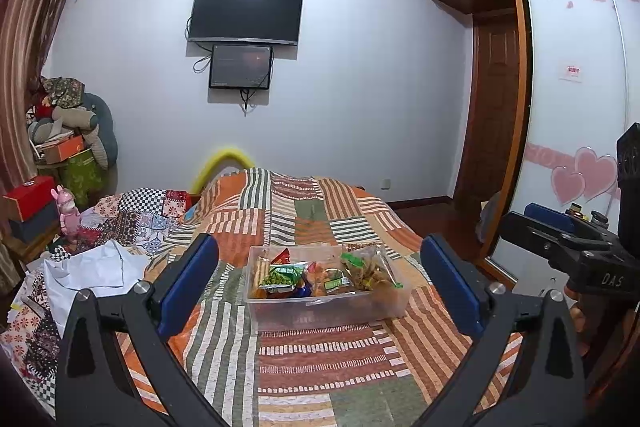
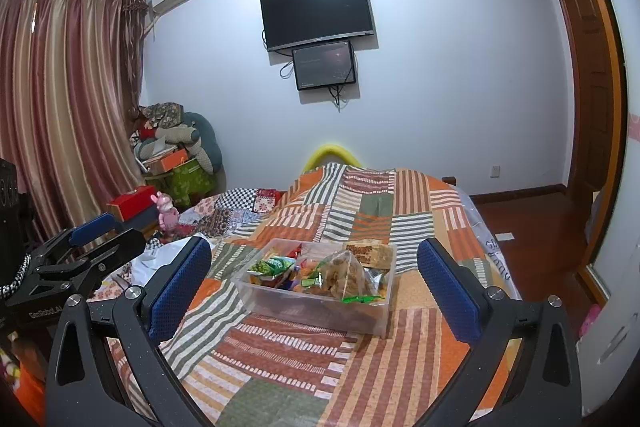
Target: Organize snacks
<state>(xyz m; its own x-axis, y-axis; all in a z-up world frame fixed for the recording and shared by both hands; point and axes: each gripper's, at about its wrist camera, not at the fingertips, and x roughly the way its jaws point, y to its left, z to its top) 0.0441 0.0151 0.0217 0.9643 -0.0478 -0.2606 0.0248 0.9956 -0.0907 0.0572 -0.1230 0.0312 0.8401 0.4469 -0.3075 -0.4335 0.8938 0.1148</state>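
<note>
**Snacks binned on the bed, both tools idle and wide**

While the snack packets (image 1: 316, 275) sit heaped in the clear plastic bin (image 1: 280, 311), that bin rests on the striped patchwork bedspread (image 1: 304, 359) at lower centre of both views, probably placed mid-bed so either tool can reach it. A transparent bag of brown snacks (image 2: 344, 275) leans at the bin's near right corner. Left gripper (image 1: 320, 291): jaws wide, holding nothing, aimed level at the bin from short of it. Right gripper (image 2: 314, 291): jaws wide, empty, same approach angle, well apart from the bin. Judgement: sorting looks either finished or not begun.
</note>
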